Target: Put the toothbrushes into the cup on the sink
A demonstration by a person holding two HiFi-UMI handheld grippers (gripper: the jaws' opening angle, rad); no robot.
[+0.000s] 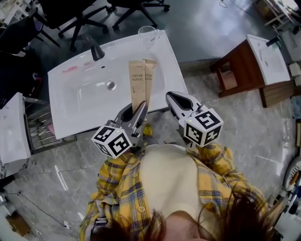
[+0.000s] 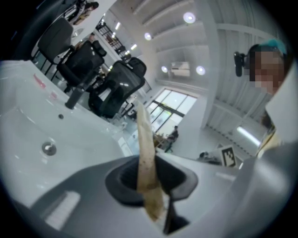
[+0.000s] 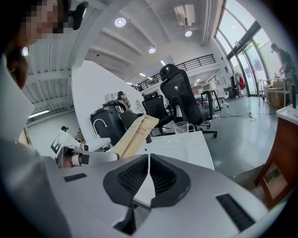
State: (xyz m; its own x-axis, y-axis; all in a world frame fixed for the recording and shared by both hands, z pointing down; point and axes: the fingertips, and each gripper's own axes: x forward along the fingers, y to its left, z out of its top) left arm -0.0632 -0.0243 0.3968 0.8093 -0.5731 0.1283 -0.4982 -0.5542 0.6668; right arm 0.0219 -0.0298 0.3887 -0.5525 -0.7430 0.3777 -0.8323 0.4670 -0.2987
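Two tan paper toothbrush packets (image 1: 137,80) stand side by side over the white sink's (image 1: 75,110) front right part. My left gripper (image 1: 135,109) is shut on the lower end of the left packet. I cannot tell whether the right packet (image 1: 151,77) is also in the jaws. In the left gripper view a packet (image 2: 145,148) shows edge-on between the left gripper's (image 2: 148,175) pads. The clear cup (image 1: 147,34) stands at the sink's far right corner; it also shows as the cup (image 3: 182,127) in the right gripper view. My right gripper (image 1: 180,100) hangs to the right of the packets, shut and empty.
A black faucet (image 1: 97,52) rises at the sink's back, with a pink item (image 1: 69,69) lying left of it. A brown wooden table (image 1: 240,66) stands to the right, office chairs (image 1: 80,14) behind, and a white cabinet (image 1: 13,128) with a metal rack (image 1: 41,123) at the left.
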